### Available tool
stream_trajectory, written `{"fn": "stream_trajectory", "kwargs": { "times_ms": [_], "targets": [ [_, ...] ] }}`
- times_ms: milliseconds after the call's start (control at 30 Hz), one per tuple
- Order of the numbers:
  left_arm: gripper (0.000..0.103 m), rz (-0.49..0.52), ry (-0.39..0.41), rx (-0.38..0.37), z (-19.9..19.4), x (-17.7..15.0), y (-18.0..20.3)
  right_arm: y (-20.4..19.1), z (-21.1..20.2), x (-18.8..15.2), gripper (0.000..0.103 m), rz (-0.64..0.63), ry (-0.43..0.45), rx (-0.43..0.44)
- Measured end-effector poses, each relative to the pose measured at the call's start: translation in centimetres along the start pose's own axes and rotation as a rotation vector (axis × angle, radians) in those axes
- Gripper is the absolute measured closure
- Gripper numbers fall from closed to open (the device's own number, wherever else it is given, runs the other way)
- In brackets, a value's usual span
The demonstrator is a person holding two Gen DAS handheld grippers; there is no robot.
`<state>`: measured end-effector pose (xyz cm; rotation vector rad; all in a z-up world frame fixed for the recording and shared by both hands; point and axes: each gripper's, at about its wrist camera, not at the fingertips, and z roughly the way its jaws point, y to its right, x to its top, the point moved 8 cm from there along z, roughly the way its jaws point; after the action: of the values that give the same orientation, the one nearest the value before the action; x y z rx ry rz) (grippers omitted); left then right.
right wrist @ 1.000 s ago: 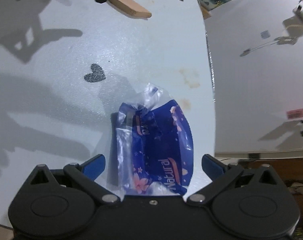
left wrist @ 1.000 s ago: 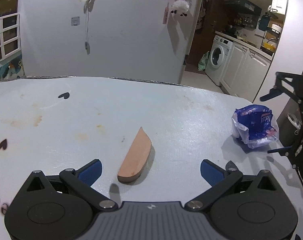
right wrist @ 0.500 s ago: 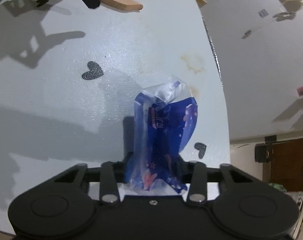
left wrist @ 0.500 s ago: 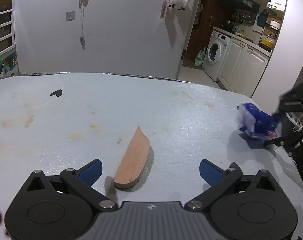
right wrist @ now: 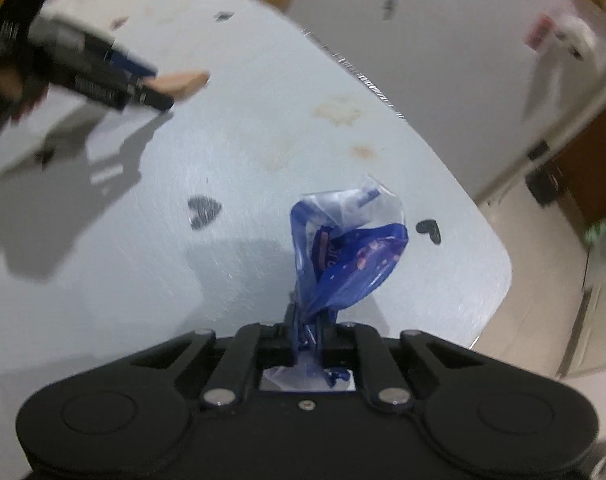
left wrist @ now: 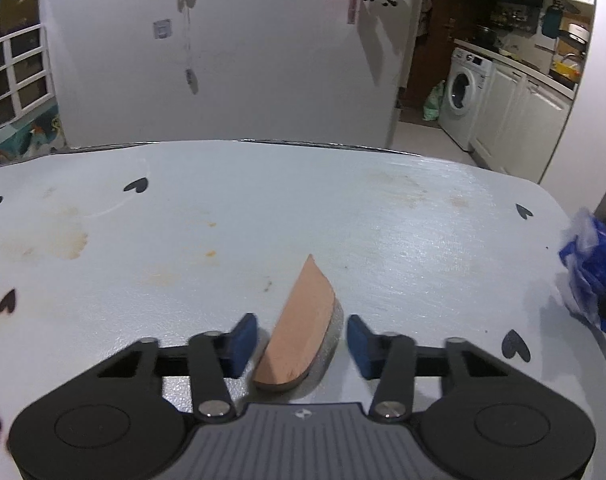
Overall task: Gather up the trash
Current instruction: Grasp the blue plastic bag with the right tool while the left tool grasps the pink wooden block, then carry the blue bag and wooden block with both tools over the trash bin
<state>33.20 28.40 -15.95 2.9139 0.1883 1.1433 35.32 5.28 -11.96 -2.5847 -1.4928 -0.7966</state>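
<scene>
Jaws of the left gripper [left wrist: 301, 342] are closing across the tan curved wedge's [left wrist: 301, 322] long axis, not yet pressing; the right gripper [right wrist: 308, 326] pinches the crumpled blue plastic wrapper [right wrist: 343, 256].

A pale blue-white table [left wrist: 383, 220] with rounded corners, printed with small black hearts [left wrist: 136, 186] and marked by brownish stains [left wrist: 69, 242], carries one tan, flat, pointed wedge-shaped scrap [left wrist: 301, 320] lying on its near part.

No lettering legible – the blue wrapper's [right wrist: 343, 256] print is blurred
</scene>
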Motion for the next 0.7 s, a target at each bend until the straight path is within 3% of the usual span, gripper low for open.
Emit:
{"fn": "stream_trajectory", "kwargs": {
  "times_ms": [100,333,700],
  "targets": [
    [0.077,-0.005,-0.002,-0.008,-0.3,-0.2,0.3,-0.2,-0.2,-0.4,0.095,0.089,0.016,0.0],
    [0.077,-0.05,-0.027,-0.038,-2.2,-1.7,1.6,-1.2,-1.0,-1.1,0.096,0.213,0.04,-0.03],
    [0.077,-0.107,0.008,-0.035,-7.8,-3.0,4.0,-2.5,-2.8,-2.0,0.096,0.347,0.074,-0.025]
  ]
}}
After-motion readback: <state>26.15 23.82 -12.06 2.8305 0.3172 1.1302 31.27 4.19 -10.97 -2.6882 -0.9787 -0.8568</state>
